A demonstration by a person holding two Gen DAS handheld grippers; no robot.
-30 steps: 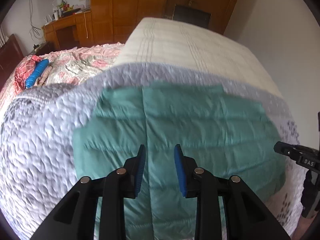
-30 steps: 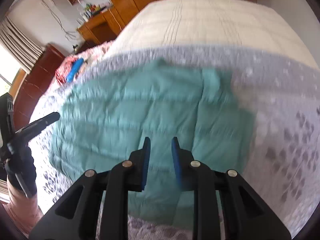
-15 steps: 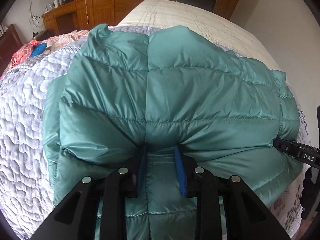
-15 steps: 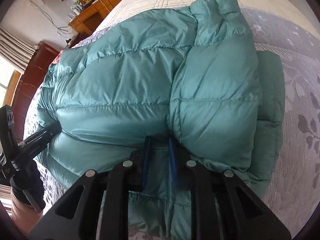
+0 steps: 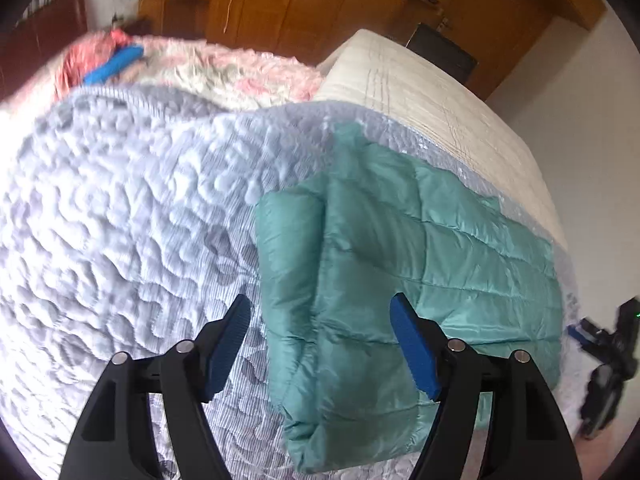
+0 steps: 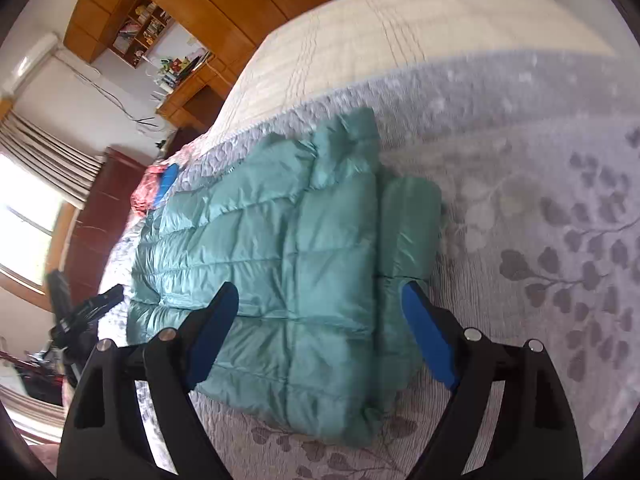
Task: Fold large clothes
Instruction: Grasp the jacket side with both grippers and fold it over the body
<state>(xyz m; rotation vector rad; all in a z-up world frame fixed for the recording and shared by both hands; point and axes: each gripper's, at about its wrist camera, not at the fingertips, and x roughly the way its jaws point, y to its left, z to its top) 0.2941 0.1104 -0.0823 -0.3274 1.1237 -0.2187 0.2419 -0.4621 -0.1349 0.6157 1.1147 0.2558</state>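
A teal quilted puffer jacket (image 5: 420, 264) lies folded flat on the grey-white quilted bedspread (image 5: 120, 220). It also shows in the right wrist view (image 6: 280, 264). My left gripper (image 5: 320, 344) is open and empty, held just above the jacket's near left end. My right gripper (image 6: 320, 336) is open and empty, above the jacket's near right end. The right gripper appears at the right edge of the left wrist view (image 5: 608, 344), and the left gripper at the left edge of the right wrist view (image 6: 84, 312).
A cream mattress (image 5: 432, 92) lies beyond the bedspread. A pink floral blanket with a blue item (image 5: 116, 64) lies at the far left. Wooden wardrobes (image 5: 328, 4) and a desk stand behind. The bedspread with leaf print (image 6: 560, 260) extends right of the jacket.
Both grippers were shut on the jacket's hem half a second ago. Now both have opened and drawn back, and the jacket lies folded on the bed.
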